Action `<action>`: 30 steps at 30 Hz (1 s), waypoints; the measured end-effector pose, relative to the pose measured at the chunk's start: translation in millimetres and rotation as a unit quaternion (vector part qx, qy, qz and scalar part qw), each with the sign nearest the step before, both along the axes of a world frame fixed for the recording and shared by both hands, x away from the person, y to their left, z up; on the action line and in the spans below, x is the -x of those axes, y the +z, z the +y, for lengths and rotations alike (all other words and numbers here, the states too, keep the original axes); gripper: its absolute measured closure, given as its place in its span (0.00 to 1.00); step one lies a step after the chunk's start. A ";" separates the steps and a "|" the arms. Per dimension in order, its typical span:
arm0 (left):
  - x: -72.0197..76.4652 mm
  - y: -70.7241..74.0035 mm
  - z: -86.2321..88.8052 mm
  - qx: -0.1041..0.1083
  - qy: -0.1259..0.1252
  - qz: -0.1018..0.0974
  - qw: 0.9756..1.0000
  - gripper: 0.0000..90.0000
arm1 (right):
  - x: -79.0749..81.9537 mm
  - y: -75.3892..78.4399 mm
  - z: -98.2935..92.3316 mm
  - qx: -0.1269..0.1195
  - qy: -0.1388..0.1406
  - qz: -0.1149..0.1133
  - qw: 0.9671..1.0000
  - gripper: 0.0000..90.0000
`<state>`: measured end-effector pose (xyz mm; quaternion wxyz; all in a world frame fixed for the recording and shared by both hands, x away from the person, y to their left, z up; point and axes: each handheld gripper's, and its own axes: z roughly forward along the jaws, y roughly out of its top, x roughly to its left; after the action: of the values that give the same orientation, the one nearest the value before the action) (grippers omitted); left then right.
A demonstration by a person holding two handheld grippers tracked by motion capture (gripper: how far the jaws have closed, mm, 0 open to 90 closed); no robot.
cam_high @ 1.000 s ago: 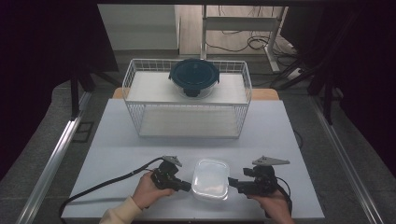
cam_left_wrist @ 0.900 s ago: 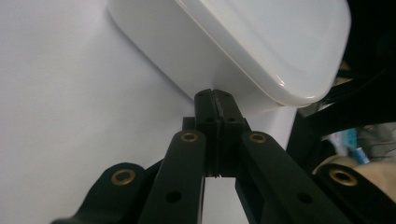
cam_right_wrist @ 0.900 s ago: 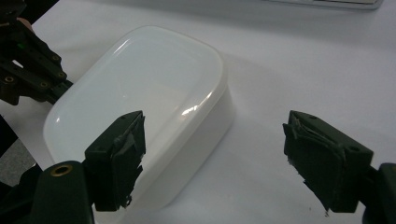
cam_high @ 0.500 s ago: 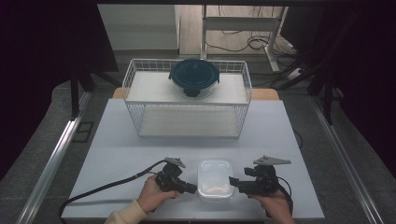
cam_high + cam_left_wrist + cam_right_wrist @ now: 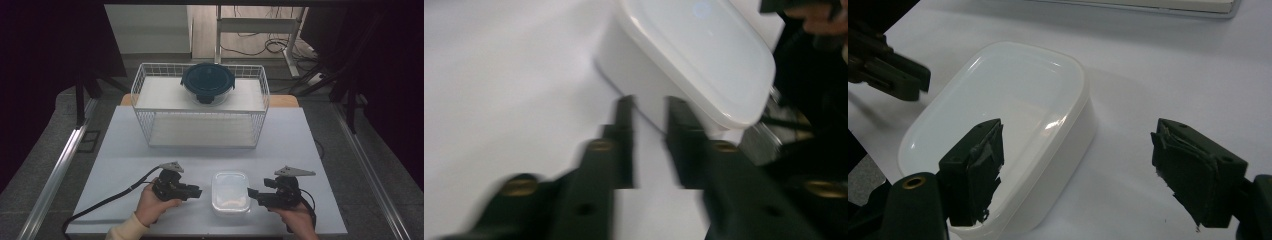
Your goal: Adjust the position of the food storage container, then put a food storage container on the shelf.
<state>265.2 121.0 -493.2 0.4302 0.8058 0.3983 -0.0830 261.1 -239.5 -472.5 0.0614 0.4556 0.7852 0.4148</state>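
Note:
A white rectangular container with its lid on [image 5: 230, 192] [image 5: 704, 55] [image 5: 1013, 120] rests near the table's front edge between my two grippers. My left gripper [image 5: 196, 191] [image 5: 650, 107] points at its left side from a short way off. Its jaws have just been opening and stand a little apart with nothing between them. My right gripper [image 5: 253, 194] [image 5: 1088, 170] is wide open at the container's right side, one jaw over the lid's near corner and the other out over bare table, and its pads do not press on the container. The left gripper [image 5: 898, 75] also appears beyond the container.
A white wire basket [image 5: 200, 127] stands across the back of the pale table [image 5: 125, 155]. A round dark blue lidded bowl [image 5: 207, 82] sits in its upper part. A black cable [image 5: 100, 205] trails from the left gripper toward the front left edge.
The left gripper, shut against the container's left edge before, has drawn back to the left and its jaws have parted. The container and the right gripper stay where they were.

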 end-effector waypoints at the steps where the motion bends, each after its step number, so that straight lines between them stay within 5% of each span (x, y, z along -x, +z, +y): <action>1: 0.5 1.3 3.4 0.004 0.010 0.003 1.000 0.62 | 0.1 0.5 -0.1 -0.001 -0.001 0.000 1.000 0.23; 7: 3.4 8.6 13.8 0.026 0.053 0.012 0.998 0.37 | -0.3 2.6 -2.3 -0.006 -0.001 -0.001 1.000 0.23; 9: 6.8 11.9 12.0 0.031 0.053 0.012 0.998 0.37 | 0.1 3.6 -2.0 -0.007 0.000 -0.001 1.000 0.23; 12: 18.5 22.5 1.1 0.001 0.044 -0.027 0.999 0.36 | 0.4 5.0 -2.1 -0.006 0.004 0.003 1.000 0.23; 16: 23.4 30.0 -1.7 0.015 0.041 -0.030 0.999 0.34 | 0.0 7.3 -4.4 -0.011 0.004 0.008 1.000 0.21; 30: 17.7 23.2 -11.6 0.035 0.041 0.003 0.999 0.39 | -1.1 11.3 -8.1 -0.034 0.019 0.039 0.998 0.30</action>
<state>247.6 109.4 -470.0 0.4598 0.7733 0.4289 -0.0816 262.2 -247.6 -461.2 0.0072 0.4583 0.7811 0.4241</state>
